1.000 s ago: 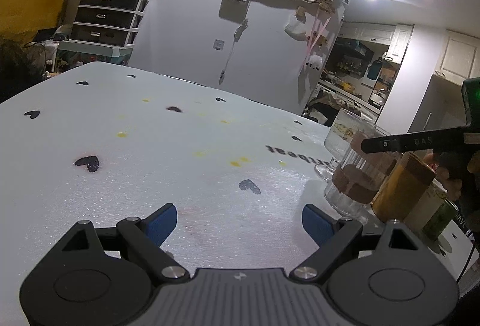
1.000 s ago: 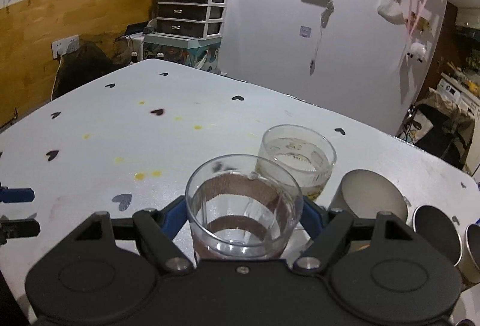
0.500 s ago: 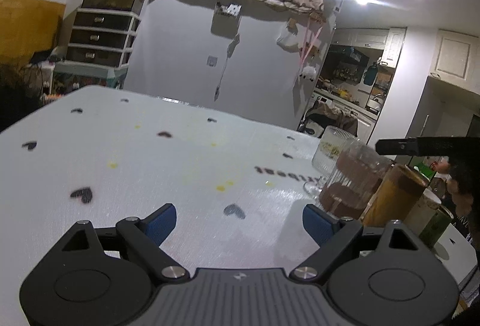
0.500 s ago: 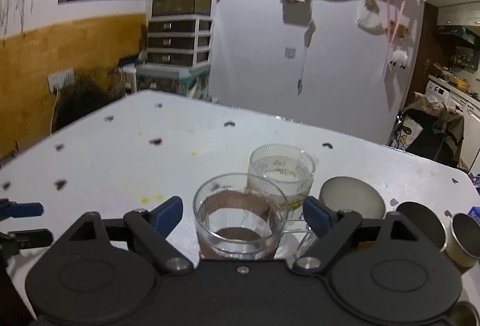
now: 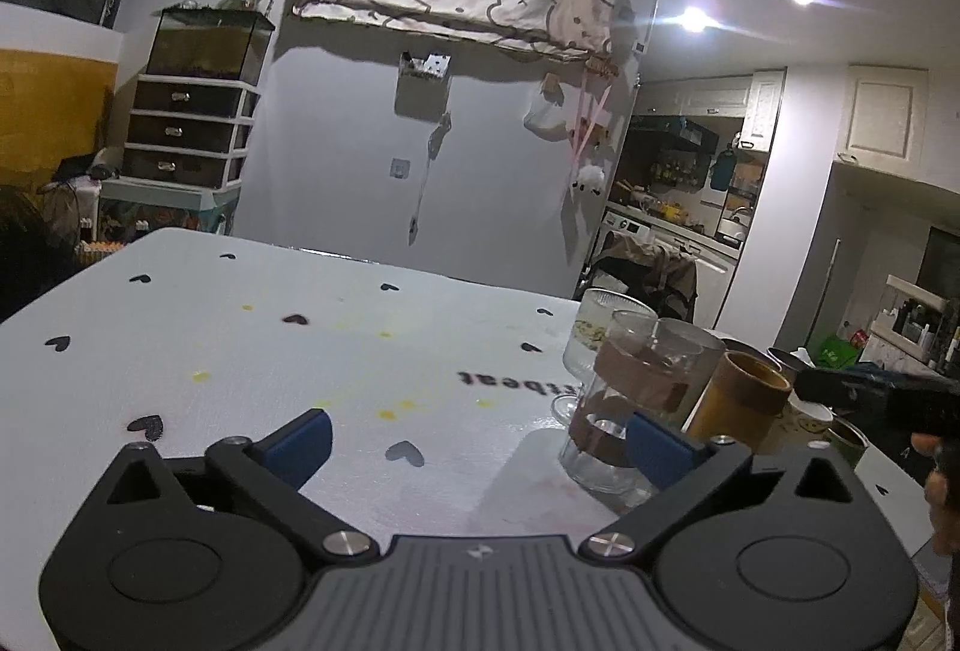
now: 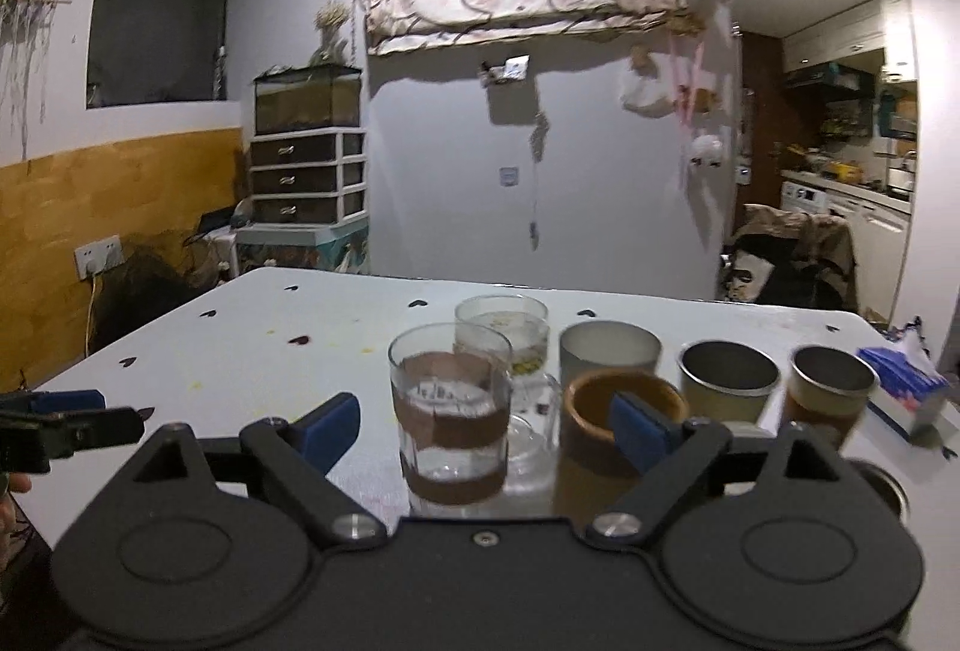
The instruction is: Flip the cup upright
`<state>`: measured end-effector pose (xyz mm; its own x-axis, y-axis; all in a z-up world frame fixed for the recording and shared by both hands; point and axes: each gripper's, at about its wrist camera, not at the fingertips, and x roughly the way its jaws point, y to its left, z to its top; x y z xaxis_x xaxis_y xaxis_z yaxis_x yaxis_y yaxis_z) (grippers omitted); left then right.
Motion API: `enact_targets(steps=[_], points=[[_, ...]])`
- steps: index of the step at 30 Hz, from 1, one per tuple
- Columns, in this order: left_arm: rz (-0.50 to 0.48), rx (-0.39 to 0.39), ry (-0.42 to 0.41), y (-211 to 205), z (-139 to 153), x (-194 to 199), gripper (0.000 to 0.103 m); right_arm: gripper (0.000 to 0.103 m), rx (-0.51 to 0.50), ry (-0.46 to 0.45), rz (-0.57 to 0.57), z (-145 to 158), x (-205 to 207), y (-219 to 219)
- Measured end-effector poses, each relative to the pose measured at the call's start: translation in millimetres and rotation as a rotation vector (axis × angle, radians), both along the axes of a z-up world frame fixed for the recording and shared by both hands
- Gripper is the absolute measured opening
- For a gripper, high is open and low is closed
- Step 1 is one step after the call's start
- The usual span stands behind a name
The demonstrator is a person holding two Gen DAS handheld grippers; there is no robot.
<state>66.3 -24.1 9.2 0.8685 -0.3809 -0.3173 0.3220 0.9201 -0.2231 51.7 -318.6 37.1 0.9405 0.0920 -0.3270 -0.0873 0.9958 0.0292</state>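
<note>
The brown-banded glass cup [image 6: 451,411] stands upright on the white table [image 6: 336,315] between the spread, untouching fingers of the right gripper [image 6: 480,426], apparently just set down, while the left gripper [image 5: 474,444] hangs apart, empty, over bare tabletop.

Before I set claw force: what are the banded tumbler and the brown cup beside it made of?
Banded tumbler: clear glass by the look, since the table shows through its glossy wall; the brown band looks matte, perhaps leather or paper. Brown cup: opaque, thick-rimmed, possibly wood or ceramic; blur leaves it open.
</note>
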Motion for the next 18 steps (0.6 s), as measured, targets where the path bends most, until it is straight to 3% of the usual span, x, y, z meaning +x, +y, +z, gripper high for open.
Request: enact_targets(steps=[12, 18], points=[[0.022, 0.072, -0.043, -18, 2, -38, 0.103, 0.103, -0.007, -0.076, -0.134, -30, -66, -3], [0.027, 0.111, -0.056, -26, -2, -55, 0.103, 0.103, -0.005, -0.089, -0.158, -43, -88, 0]])
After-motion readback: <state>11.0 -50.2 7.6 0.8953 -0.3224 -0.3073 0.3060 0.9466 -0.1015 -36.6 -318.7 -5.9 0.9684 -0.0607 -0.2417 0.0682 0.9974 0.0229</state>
